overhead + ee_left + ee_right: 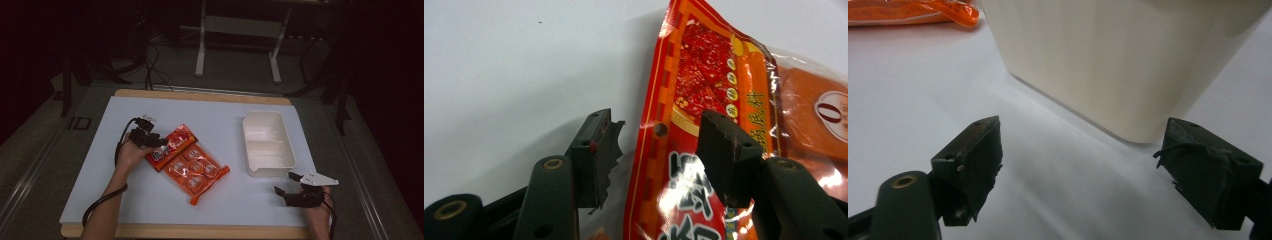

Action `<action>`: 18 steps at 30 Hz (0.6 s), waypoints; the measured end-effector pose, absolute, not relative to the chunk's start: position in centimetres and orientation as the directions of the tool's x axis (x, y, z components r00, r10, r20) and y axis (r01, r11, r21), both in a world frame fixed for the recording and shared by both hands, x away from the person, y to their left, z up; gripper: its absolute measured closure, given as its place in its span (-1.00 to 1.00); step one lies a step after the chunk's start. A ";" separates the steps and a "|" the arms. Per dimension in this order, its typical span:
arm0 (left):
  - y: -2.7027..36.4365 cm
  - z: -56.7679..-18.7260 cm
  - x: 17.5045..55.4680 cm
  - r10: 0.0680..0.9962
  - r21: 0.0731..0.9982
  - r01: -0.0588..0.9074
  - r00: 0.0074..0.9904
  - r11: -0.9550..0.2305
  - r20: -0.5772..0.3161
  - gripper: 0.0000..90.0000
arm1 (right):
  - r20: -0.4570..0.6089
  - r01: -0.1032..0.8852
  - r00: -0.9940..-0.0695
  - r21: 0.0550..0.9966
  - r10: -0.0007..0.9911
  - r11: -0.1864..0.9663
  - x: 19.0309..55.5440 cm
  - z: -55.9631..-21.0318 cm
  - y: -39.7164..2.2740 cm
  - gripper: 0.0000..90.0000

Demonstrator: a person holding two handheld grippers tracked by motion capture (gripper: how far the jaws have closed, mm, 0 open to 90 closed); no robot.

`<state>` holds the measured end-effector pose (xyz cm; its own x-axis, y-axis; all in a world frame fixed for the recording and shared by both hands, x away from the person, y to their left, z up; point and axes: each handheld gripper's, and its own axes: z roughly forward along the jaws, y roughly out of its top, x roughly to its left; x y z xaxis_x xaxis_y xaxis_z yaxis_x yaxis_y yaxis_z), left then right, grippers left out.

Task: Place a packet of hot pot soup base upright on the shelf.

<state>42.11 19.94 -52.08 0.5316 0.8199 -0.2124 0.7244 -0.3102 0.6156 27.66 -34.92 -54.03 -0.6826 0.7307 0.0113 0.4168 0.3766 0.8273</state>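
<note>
My left claw (pixel 159 142) stood at the near-left end of the red sachet (pixel 171 146), which lay on the tabletop (pixel 100 180) partly overlapping the larger orange packet (pixel 197 172). In the left gripper view the red sachet (pixel 684 150) sat between my jaws: one pad rested over its printed face, the other stood just off its edge, not pressing. Jaws partly apart, nothing gripped. My right claw (pixel 287 183) hung wide and empty, just near of the white tub (pixel 267 142), well apart from the sachet.
</note>
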 end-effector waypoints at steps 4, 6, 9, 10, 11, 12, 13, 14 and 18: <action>20.0 -52.4 42.8 0.820 0.608 0.736 0.523 -0.296 -0.233 0.09 | 0.013 0.417 -0.684 0.827 0.730 0.376 27.7 -54.0 -34.9 -0.63; 19.9 -52.5 43.0 0.822 0.604 0.742 0.517 -0.291 -0.239 0.09 | 0.013 0.417 -0.685 0.827 0.728 0.377 27.7 -54.0 -34.9 -0.63; 19.9 -52.7 43.3 0.816 0.597 0.748 0.519 -0.290 -0.254 0.10 | 0.014 0.416 -0.688 0.827 0.725 0.378 27.7 -54.0 -34.9 -0.63; 19.8 -52.7 43.3 0.813 0.598 0.749 0.520 -0.286 -0.262 0.11 | 0.014 0.415 -0.689 0.827 0.725 0.379 27.7 -54.0 -34.9 -0.63; 19.8 -52.8 43.3 0.810 0.596 0.752 0.519 -0.282 -0.271 0.12 | 0.014 0.415 -0.689 0.827 0.725 0.379 27.7 -54.0 -34.9 -0.63; 19.8 -52.9 43.4 0.807 0.595 0.752 0.522 -0.283 -0.275 0.13 | 0.014 0.415 -0.689 0.827 0.725 0.378 27.7 -54.0 -34.9 -0.63; 19.8 -52.9 43.4 0.806 0.593 0.754 0.522 -0.283 -0.279 0.14 | 0.014 0.415 -0.689 0.827 0.725 0.379 27.7 -54.0 -34.9 -0.63; 19.7 -52.9 43.4 0.804 0.591 0.754 0.525 -0.287 -0.280 0.15 | 0.015 0.415 -0.689 0.828 0.724 0.378 27.7 -54.1 -34.9 -0.63; 19.6 -52.9 43.1 0.784 0.589 0.752 0.544 -0.297 -0.299 0.26 | 0.016 0.417 -0.690 0.826 0.723 0.379 27.7 -54.1 -34.9 -0.63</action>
<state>43.10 19.64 -52.92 0.5438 0.7840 -0.2993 0.7517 -0.2966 0.5891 27.73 -34.93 -54.05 -0.6903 0.7234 0.0165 0.4166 0.3787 0.8265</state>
